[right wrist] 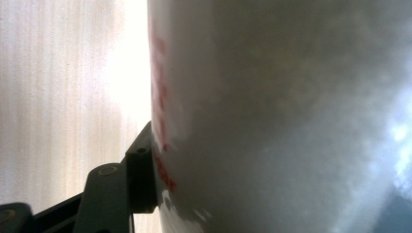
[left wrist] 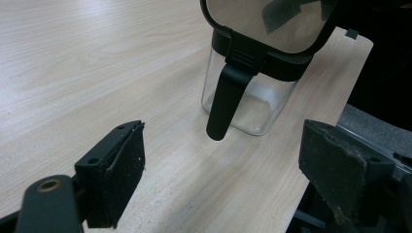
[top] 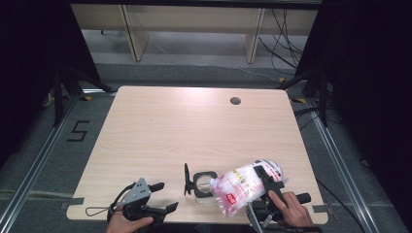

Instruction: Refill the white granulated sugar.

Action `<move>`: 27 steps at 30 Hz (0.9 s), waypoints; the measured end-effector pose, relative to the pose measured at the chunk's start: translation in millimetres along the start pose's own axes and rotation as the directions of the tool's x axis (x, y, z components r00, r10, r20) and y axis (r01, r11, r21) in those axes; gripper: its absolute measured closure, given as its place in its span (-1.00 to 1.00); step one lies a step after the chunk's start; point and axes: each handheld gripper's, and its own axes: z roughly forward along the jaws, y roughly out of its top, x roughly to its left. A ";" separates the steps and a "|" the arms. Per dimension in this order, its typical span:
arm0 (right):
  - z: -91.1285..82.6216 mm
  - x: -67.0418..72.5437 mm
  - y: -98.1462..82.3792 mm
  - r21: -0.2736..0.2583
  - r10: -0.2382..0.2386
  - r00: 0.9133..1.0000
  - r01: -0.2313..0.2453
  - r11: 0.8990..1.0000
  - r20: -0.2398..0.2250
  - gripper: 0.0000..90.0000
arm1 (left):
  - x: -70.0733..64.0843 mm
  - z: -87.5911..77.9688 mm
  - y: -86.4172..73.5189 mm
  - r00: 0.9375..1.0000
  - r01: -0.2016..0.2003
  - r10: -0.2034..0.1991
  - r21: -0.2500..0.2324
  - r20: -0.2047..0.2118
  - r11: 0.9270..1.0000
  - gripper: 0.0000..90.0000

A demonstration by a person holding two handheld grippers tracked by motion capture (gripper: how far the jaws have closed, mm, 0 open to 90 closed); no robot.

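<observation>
A clear square container [top: 204, 187] with a black rim stands near the table's front edge, its black lid [top: 186, 178] flipped up on the left. In the left gripper view the container [left wrist: 252, 104] is ahead, lid [left wrist: 272, 24] raised, a black latch [left wrist: 226, 99] hanging down its side. My right gripper [top: 265, 177] is shut on a clear bag [top: 243, 187] of white grains with red print, tilted with its lower corner at the container's mouth. The bag [right wrist: 282, 116] presses against one finger [right wrist: 141, 179]. My left gripper [top: 165, 196] stands open and holds nothing, left of the container.
The light wooden table [top: 194, 126] has a round cable hole [top: 235, 101] at the back right. Its front edge lies just below both grippers. Beyond the table are wooden shelf legs [top: 133, 34] and cables on the floor [top: 286, 43].
</observation>
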 end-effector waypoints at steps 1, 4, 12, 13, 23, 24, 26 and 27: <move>0.1 0.4 -0.3 -0.002 -0.001 1.000 0.001 1.000 0.002 -0.13 | -0.1 0.0 0.0 1.000 -0.002 0.002 0.000 0.000 1.000 -0.63; 0.4 -2.7 0.7 -0.002 -0.074 0.997 0.074 0.997 0.013 -0.13 | 0.3 0.4 0.2 1.000 0.000 0.000 -0.001 -0.001 1.000 -0.64; -0.6 0.7 3.4 -0.003 -0.140 0.989 0.140 0.990 0.045 -0.13 | 1.4 0.9 -1.0 1.000 0.024 -0.024 -0.003 -0.004 1.000 -0.63; -1.2 -1.8 5.4 -0.005 -0.180 0.982 0.180 0.984 0.050 -0.13 | 0.9 1.0 -1.2 0.999 0.038 -0.038 -0.004 -0.009 0.999 -0.63; 0.0 0.9 5.9 0.012 -0.170 0.984 0.170 0.985 0.049 -0.12 | 0.9 -0.2 -0.5 1.000 0.029 -0.029 -0.009 -0.013 1.000 -0.63; -0.1 -0.7 6.0 0.009 -0.190 0.980 0.190 0.982 0.055 -0.12 | 0.8 -0.4 -0.6 0.999 0.033 -0.033 -0.004 -0.016 0.999 -0.63; -0.7 -2.1 5.8 0.017 -0.196 0.980 0.195 0.981 0.045 -0.12 | 1.1 0.2 -0.7 0.999 0.039 -0.039 -0.012 -0.017 0.999 -0.63; -1.4 -1.8 5.4 0.026 -0.187 0.981 0.186 0.982 0.043 -0.12 | 0.7 0.5 -0.6 0.999 0.043 -0.043 -0.019 -0.014 0.999 -0.63</move>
